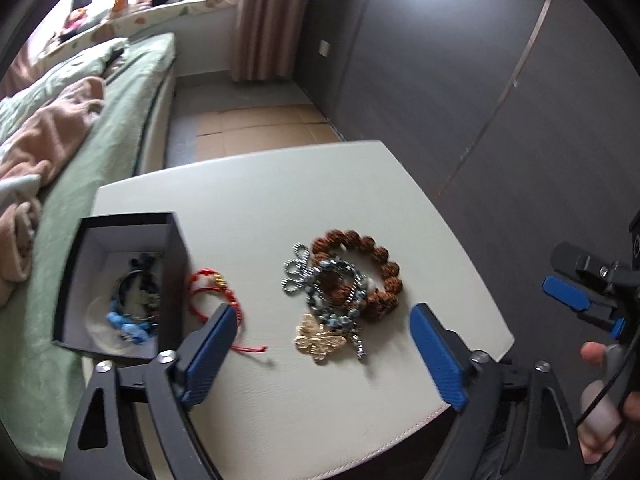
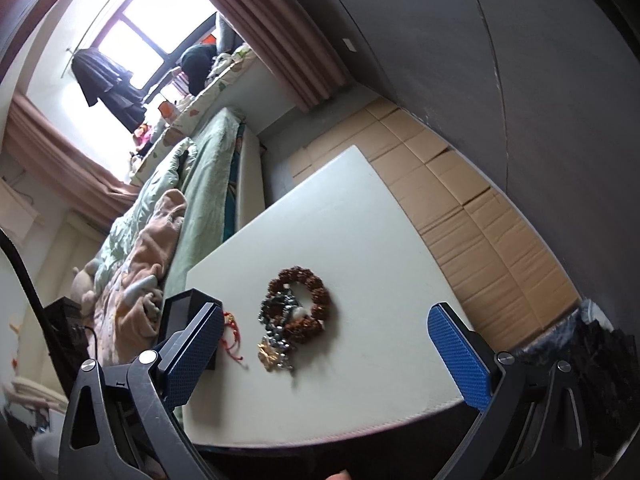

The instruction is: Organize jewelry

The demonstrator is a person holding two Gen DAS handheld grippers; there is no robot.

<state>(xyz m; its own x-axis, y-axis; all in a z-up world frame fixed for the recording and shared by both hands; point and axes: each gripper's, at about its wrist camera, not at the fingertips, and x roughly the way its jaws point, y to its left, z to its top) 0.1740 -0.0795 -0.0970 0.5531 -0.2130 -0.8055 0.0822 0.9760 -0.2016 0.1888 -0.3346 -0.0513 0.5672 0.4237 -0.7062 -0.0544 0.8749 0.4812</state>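
Right gripper (image 2: 326, 354) jaws apart, empty, above white table (image 2: 360, 220), jewelry pile (image 2: 294, 312)

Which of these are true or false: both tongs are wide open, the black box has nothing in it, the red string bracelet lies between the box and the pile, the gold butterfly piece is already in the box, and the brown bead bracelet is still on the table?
1. Both the left tongs and the right tongs are open and hold nothing. True.
2. The black box has nothing in it. False: blue and dark jewelry already lies inside.
3. The red string bracelet lies between the box and the pile. True.
4. The gold butterfly piece is in the box. False: it lies on the white table, at the near edge of the pile.
5. The brown bead bracelet is on the table. True.
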